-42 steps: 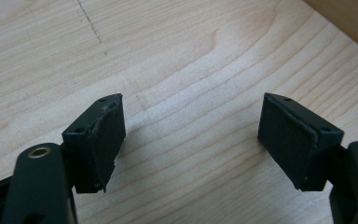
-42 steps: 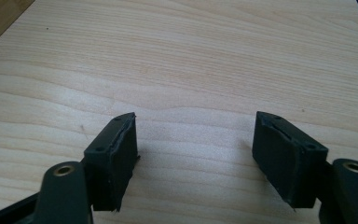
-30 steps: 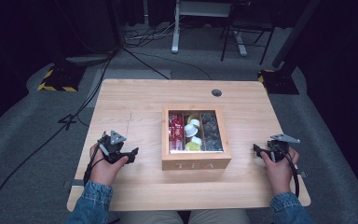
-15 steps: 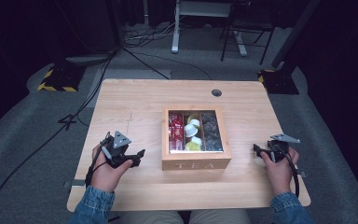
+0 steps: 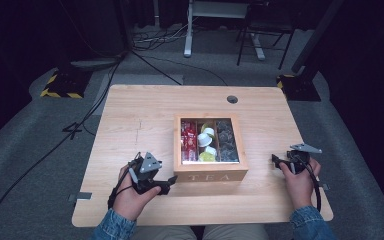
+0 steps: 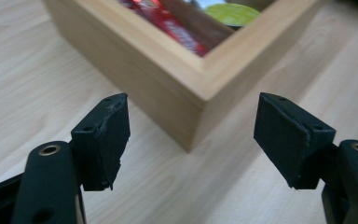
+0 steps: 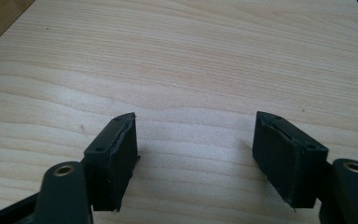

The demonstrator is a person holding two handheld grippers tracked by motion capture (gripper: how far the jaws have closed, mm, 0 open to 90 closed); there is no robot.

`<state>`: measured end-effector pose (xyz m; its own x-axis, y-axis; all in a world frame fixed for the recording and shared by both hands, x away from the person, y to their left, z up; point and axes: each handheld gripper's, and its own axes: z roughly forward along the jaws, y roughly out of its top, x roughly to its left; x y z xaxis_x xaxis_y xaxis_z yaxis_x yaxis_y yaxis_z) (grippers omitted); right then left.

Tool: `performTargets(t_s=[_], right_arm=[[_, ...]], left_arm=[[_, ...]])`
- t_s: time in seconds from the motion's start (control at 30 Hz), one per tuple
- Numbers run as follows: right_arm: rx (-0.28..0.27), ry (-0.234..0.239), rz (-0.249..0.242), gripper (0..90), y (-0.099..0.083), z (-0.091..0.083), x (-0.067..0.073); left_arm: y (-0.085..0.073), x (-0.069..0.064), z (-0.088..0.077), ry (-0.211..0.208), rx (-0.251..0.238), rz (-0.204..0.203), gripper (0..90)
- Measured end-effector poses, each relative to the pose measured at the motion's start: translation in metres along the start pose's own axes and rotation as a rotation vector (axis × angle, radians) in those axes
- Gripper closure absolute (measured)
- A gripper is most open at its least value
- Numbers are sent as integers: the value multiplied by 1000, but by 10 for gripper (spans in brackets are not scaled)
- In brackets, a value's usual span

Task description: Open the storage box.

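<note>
— Two grippers were in your hands at that moment. Your left gripper (image 5: 171,178) sat at the near left corner of the wooden tea box (image 5: 210,175), and your right gripper (image 5: 275,161) rested well off to the box's right, on the table (image 5: 135,115).

— How did my jaws stand?

— You had both pairs spread. In the left gripper view your left gripper (image 6: 191,135) framed the corner of the tea box (image 6: 186,79) between its two black pads, but neither pad touched the wood; bare table showed on both sides of the corner. In the right gripper view your right gripper (image 7: 193,154) had nothing but pale table (image 7: 191,56) between its pads.

— Where was the box itself?

— You had it sitting near the middle of the table, slightly toward your side, with its lid down. The word TEA faced you on its front wall. Through the pane on top you could see three compartments: red packets (image 5: 188,140) in the left one, white and yellow-green capsules (image 5: 206,142) in the middle one, and dark items (image 5: 227,140) in the right one. From your left gripper you saw the red packets (image 6: 168,21) and a yellow-green capsule (image 6: 233,8) just behind the frame.

— And my hands?

— Your left hand (image 5: 130,195) lay close to the front edge of the table, your right hand (image 5: 300,180) likewise, both sleeves in denim.
</note>
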<state>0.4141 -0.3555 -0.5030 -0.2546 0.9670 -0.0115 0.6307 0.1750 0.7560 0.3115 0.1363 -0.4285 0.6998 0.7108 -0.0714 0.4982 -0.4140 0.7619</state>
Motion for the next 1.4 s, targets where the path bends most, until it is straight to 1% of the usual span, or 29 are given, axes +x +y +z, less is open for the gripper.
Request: performTargets(t_s=[0.1, 0.13, 0.17, 0.23, 0.27, 0.33, 0.37, 0.4, 0.43, 0.47, 0.5, 0.53, 0.57, 0.6, 0.63, 0.67, 0.7, 0.8, 0.83, 0.97, 1.0, 1.03, 1.1, 1.23, 1.27, 1.3, 1.33, 1.37, 1.4], right_arm=[[0, 0, 0, 309, 0, 0, 0], [0, 0, 0, 309, 0, 0, 0], [0, 0, 0, 308, 0, 0, 0], [0, 0, 0, 309, 0, 0, 0], [0, 0, 0, 308, 0, 0, 0], [0, 0, 0, 309, 0, 0, 0], [0, 0, 0, 309, 0, 0, 0], [0, 0, 0, 308, 0, 0, 0], [0, 0, 0, 308, 0, 0, 0], [0, 0, 0, 308, 0, 0, 0], [0, 0, 0, 309, 0, 0, 0], [0, 0, 0, 309, 0, 0, 0], [0, 0, 0, 308, 0, 0, 0], [0, 0, 0, 309, 0, 0, 0], [0, 0, 0, 308, 0, 0, 0], [0, 0, 0, 308, 0, 0, 0], [0, 2, -2, 304, 0, 0, 0], [0, 4, -5, 299, 0, 0, 0], [1, 5, -6, 298, 0, 0, 0], [1, 5, -6, 298, 0, 0, 0], [1, 5, -6, 298, 0, 0, 0], [1, 5, -6, 298, 0, 0, 0], [1, 5, -6, 297, 0, 0, 0], [4, 8, -10, 294, 0, 0, 1], [0, 18, -22, 296, 0, 0, 2], [0, 18, -22, 296, 0, 0, 2], [23, 30, -53, 311, 2, -3, 5], [38, 24, -88, 309, 5, -7, 8], [24, 21, -113, 309, 7, -12, 11]], left_arm=[[-1, -3, 4, 1, 5, 9, 264], [-3, -5, 11, 0, 7, 10, 264], [-3, -5, 11, 0, 7, 10, 265], [-5, -7, 17, -7, 15, 17, 270], [-7, -9, 22, -15, 26, 22, 278], [-8, -9, 25, -13, 29, 24, 284], [-9, -10, 28, -15, 33, 20, 317], [-11, -10, 31, -8, 41, 29, 336], [-11, -10, 31, -8, 41, 29, 351], [-13, -10, 35, 8, 55, 36, 365], [-13, -10, 36, 15, 56, 38, 378], [-13, -10, 36, 15, 56, 38, 393], [-14, -10, 37, 25, 53, 31, 393], [-14, -10, 37, 26, 51, 27, 417], [-14, -9, 36, 34, 48, 34, 434], [-14, -8, 35, 36, 36, 30, 453], [-13, -7, 33, 47, 15, 33, 498], [-12, -6, 31, 60, 0, 40, 565], [-12, -5, 30, 68, -7, 45, 565], [-11, -5, 27, 60, -4, 44, 619], [-11, -5, 26, 62, -6, 44, 619], [-11, -5, 24, 57, -19, 46, 629], [-10, -5, 23, 59, -15, 54, 665], [-10, -5, 23, 61, -12, 55, 667], [-9, -5, 23, 58, -11, 52, 672], [-9, -4, 22, 57, -11, 53, 672], [-8, -4, 22, 49, -13, 48, 686], [-8, -4, 22, 47, -11, 50, 687], [-7, -4, 22, 48, -8, 49, 686]])
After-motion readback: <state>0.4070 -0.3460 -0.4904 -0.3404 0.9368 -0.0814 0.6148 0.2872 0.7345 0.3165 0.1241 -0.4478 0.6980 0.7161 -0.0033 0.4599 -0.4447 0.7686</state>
